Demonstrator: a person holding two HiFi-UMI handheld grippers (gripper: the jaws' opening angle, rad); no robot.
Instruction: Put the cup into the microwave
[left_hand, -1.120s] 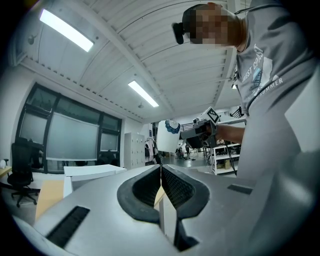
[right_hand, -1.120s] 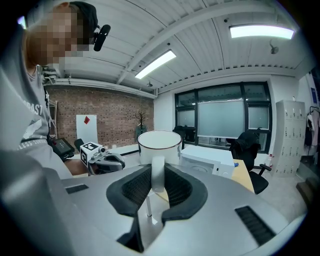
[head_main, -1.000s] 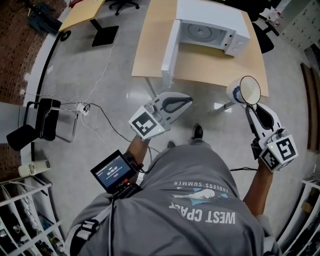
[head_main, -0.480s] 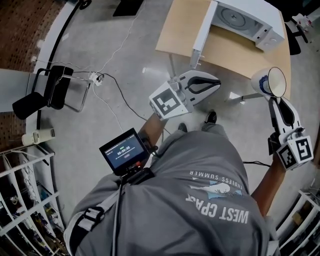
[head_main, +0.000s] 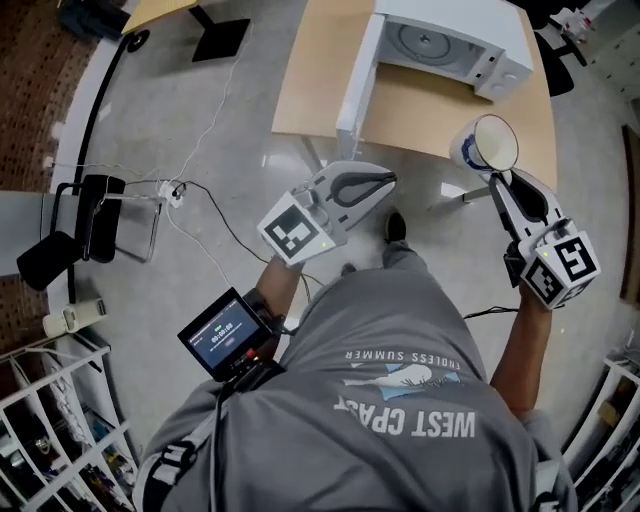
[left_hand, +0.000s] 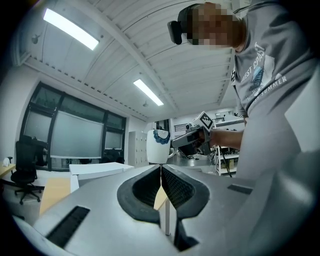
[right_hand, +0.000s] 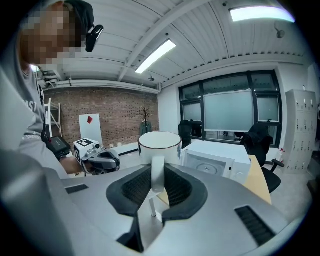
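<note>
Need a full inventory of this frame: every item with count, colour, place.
microwave: 1, white, on the table, door open
table: 1, light wood, top centre
cup: 1, white with a blue mark, held over the table's near edge
chair: 1, black, floor at left
cables: several, black and white, floor at left
wire rack: 1, white, bottom left
screen: 1, black, by the person's left arm
person: 1, grey T-shirt, bottom centre
left gripper: 1, grey, jaws together, empty
right gripper: 1, grey, jaws closed on the cup's handle
</note>
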